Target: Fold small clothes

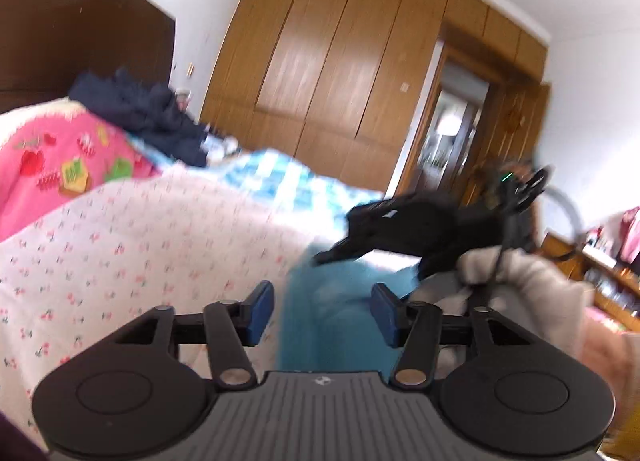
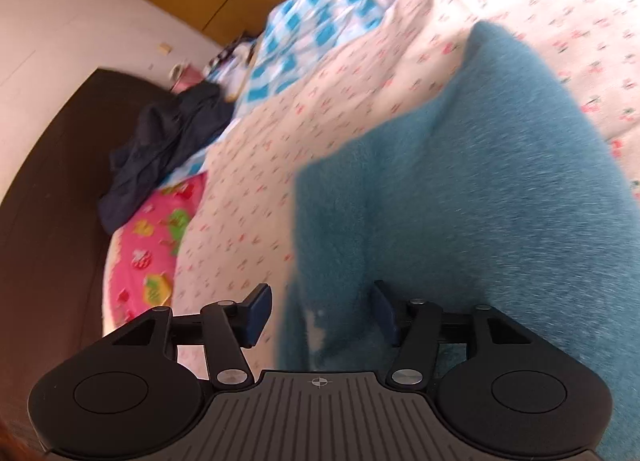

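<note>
The teal fleece garment (image 2: 460, 201) is soft and fuzzy, plain in colour, with a pale worn patch near the right claw. It lies on the bed, on the white cherry-print quilt (image 2: 280, 165), its near part bunched into rounded folds and one straight edge running toward 12 o'clock in the right wrist view. In the left wrist view the same garment (image 1: 320, 321) shows as a teal strip between the pads, reaching toward 1 o'clock.

The right claw (image 2: 322, 315) is spread wide, with the garment's edge between the two pads but not pinched. The left claw (image 1: 322, 311) is also spread wide and grips nothing; fabric lies ahead of it. The right claw (image 1: 360, 237) appears at 2 o'clock in the left view, blurred.

At 10 o'clock from the garment lie a pink printed cover (image 1: 60, 169) and a heap of dark navy clothes (image 1: 148, 117), well apart from it. A blue checked blanket (image 2: 320, 17) lies beyond. The quilt is open around the garment's left edge.
</note>
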A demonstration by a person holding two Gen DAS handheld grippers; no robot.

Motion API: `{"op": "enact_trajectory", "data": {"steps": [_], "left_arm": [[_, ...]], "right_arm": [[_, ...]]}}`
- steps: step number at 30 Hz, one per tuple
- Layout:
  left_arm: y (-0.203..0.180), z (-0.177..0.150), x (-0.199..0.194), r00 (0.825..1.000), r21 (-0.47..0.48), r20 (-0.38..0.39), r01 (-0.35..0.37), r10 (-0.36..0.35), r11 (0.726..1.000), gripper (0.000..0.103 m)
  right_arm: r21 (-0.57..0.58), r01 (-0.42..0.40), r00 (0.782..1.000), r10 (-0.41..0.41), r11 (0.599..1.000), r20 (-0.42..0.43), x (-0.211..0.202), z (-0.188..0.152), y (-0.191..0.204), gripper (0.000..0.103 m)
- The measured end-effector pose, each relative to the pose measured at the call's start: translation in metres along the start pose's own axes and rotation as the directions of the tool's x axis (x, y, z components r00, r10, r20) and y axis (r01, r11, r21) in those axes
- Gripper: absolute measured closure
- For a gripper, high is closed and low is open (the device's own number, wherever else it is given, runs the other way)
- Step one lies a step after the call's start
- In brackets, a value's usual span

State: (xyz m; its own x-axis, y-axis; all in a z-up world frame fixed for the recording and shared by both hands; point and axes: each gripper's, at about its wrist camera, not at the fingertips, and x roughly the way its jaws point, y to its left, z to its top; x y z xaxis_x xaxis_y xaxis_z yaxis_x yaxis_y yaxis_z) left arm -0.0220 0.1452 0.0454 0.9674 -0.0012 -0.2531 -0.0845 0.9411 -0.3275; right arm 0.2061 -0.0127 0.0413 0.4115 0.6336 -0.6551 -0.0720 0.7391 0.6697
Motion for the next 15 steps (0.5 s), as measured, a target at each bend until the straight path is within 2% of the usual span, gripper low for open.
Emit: {"op": "enact_trajectory", "data": {"steps": [1, 3, 5, 8, 10, 12, 15], "left_arm": [[0.0, 0.0, 0.0, 1.0, 0.0, 0.003, 0.009, -0.009, 1.0, 0.037], [-0.003, 0.001, 0.007, 0.999, 0.023, -0.039, -0.006, 0.007, 1.0, 0.036], [-0.006, 0.001, 0.016, 0.996, 0.047, -0.085, -0.01, 0.013, 0.999, 0.036], [-0.01, 0.003, 0.025, 0.991, 0.027, -0.134, 0.034, -0.03, 0.999, 0.036], [-0.009, 0.002, 0.036, 0.983, 0.029, -0.181, 0.035, -0.029, 0.999, 0.036], [-0.012, -0.005, 0.049, 0.963, 0.045, -0.27, -0.016, 0.027, 0.999, 0.036], [0.006, -0.009, 0.07, 0.92, -0.026, -0.379, -0.115, 0.097, 0.993, 0.037]], "right_arm": [[0.004, -0.004, 1.0, 0.004, 1.0, -0.025, 0.004, 0.003, 0.001, 0.047], [-0.018, 0.003, 0.999, -0.004, 1.0, -0.043, 0.01, 0.006, 0.003, 0.047], [-0.097, 0.015, 0.997, -0.023, 0.995, -0.076, 0.015, 0.009, 0.009, 0.047], [-0.197, 0.032, 0.992, -0.055, 0.98, -0.114, 0.017, 0.008, 0.02, 0.048], [-0.266, 0.035, 0.989, -0.072, 0.963, -0.13, 0.02, 0.006, 0.023, 0.051], [-0.302, 0.031, 0.987, -0.077, 0.953, -0.142, 0.023, 0.004, 0.023, 0.054], [-0.32, 0.026, 0.987, -0.075, 0.947, -0.142, 0.027, 0.0, 0.02, 0.06]]}}
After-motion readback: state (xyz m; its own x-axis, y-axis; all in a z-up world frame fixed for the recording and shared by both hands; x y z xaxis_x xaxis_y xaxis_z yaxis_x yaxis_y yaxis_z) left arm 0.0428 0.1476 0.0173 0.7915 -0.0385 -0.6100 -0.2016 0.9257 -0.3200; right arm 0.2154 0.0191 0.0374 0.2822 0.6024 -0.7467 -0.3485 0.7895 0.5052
